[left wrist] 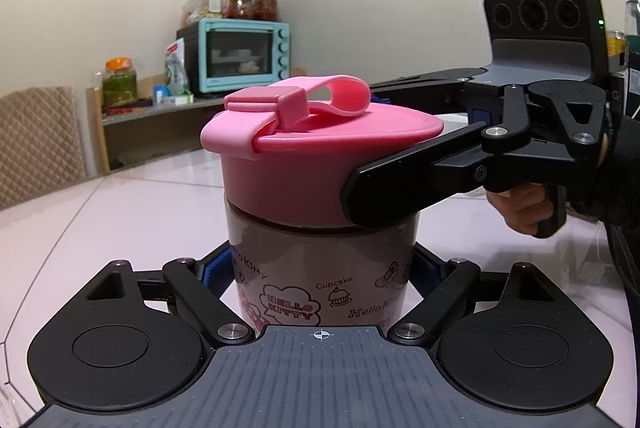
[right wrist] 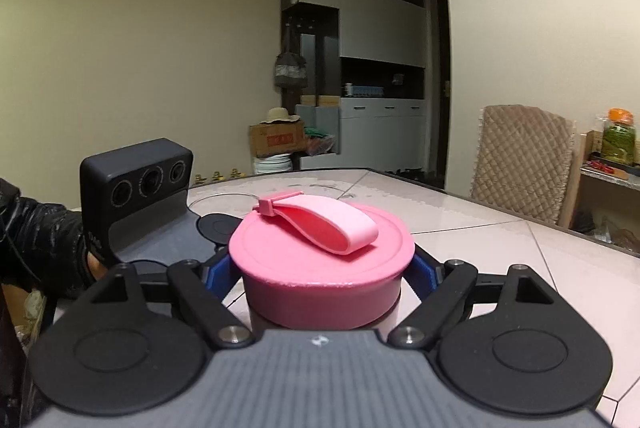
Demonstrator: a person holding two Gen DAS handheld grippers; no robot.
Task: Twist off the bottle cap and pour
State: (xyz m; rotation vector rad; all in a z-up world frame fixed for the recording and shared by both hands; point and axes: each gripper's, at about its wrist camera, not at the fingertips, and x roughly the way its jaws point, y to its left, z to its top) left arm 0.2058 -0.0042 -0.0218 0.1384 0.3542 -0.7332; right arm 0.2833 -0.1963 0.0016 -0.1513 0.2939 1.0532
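Bottle (left wrist: pixel 320 268) is standing upright on the table (left wrist: pixel 120 212), and we are holding it low on its printed body with the left gripper (left wrist: pixel 320 268), whose blue pads are pressing in from both sides. Cap (right wrist: pixel 322 268), pink with a loop strap (right wrist: pixel 320 224) lying across its top, is sitting fully on the neck; no gap is showing at the seam. We are closing the right gripper (right wrist: pixel 322 276) on the cap's side wall, one finger (left wrist: pixel 400 180) lying across its near face in the left view, both blue pads touching the rim in the right view.

Judgement: the unscrewing step is only starting. To do it well, we are advising a level grip on the cap wall, clear of the strap, with the turn made about the bottle's own axis. Left hold should be firm, or the body may spin with the cap. We cannot tell whether liquid is inside, and no receiving vessel is showing clearly.
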